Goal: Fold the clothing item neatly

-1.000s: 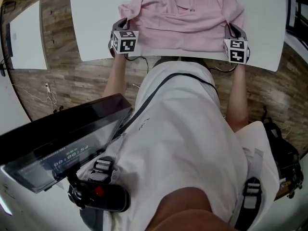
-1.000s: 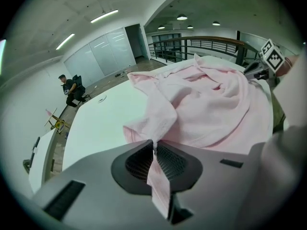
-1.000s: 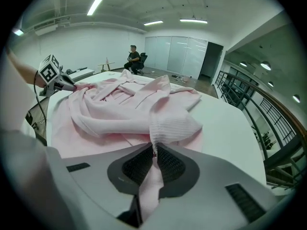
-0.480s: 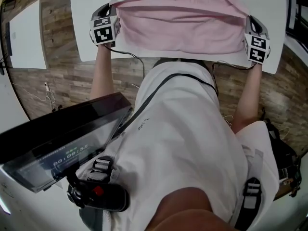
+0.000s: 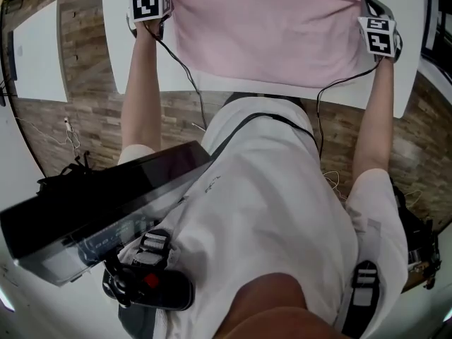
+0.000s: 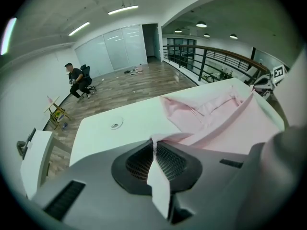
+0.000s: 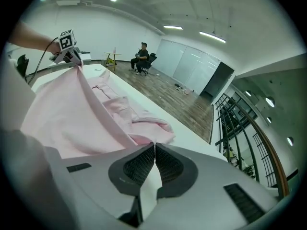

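Pink garment (image 5: 268,41) lifted off the white worktop (image 5: 116,55) along one edge, gripped at two corners. Left claw (image 6: 154,150) pinched shut on a thin fold of the pink cloth. Right claw (image 7: 154,152) likewise closed on its corner, with a strip of fabric trailing back between the pads.

Held edge stretched taut from claw to claw, raised above the worktop and parallel with its near edge. Below that edge, a smooth panel falling back toward the near edge. Beyond the claws, toward the far edge, the rest of the garment lying rumpled on the worktop, with what looks like the collar end roughly midway between the two hands.

Long axis therefore near edge to far edge, collar end pointing away from the person. Neither hand nearer: each at its own corner, about level with the other.

Probably mid-fold. Next, likely: carry both corners together toward the far edge, keeping the span taut and square, then lower onto the rumpled part. Risk of a skewed crease with one side leading.
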`<state>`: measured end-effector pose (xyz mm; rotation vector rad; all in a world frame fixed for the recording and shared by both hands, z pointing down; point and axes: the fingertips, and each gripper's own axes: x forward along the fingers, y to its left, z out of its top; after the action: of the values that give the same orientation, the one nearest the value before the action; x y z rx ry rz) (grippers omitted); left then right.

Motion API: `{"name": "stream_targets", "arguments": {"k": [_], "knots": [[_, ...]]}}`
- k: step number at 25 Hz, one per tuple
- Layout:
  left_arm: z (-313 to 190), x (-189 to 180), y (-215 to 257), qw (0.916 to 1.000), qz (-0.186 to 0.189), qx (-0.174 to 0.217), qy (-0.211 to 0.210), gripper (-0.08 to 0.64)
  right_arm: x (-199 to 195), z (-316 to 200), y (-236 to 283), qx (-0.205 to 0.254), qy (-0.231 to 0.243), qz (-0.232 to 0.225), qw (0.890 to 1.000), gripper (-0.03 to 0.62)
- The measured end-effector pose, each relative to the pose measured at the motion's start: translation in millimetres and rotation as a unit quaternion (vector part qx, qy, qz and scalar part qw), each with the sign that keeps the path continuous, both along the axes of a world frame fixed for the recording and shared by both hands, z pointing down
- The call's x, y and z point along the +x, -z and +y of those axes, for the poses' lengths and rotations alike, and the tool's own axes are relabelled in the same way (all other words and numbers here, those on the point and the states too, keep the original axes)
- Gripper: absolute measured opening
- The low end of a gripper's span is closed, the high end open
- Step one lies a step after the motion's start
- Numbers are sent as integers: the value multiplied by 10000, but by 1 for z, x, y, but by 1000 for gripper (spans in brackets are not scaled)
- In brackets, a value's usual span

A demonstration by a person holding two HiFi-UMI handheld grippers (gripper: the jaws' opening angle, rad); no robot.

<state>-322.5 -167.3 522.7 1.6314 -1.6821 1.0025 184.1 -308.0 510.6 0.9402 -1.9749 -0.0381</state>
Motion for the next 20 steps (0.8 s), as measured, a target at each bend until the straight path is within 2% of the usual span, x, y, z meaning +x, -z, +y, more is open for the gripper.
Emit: {"name": "stream_targets", "arguments": {"k": [3, 11, 17, 18, 20], "knots": [[-19, -4, -16, 9999, 48, -151, 42, 20, -4, -18, -19, -101, 9, 131, 9999, 12], [-49, -11, -75, 9964, -285, -763, -247, 20, -4, -45, -65, -452, -48, 475, 9978, 12], [-54, -1, -67, 9944, -924, -328, -394, 208, -8, -56, -68, -137, -230, 357, 9990, 22], [-53, -5, -66, 9941, -998, -258, -346, 244, -6, -58, -66, -52, -316, 323, 9990, 64], [-56, -10, -56, 9918, -1216, -81, -378, 255, -2, -61, -58, 111, -466, 209, 9986, 143]]}}
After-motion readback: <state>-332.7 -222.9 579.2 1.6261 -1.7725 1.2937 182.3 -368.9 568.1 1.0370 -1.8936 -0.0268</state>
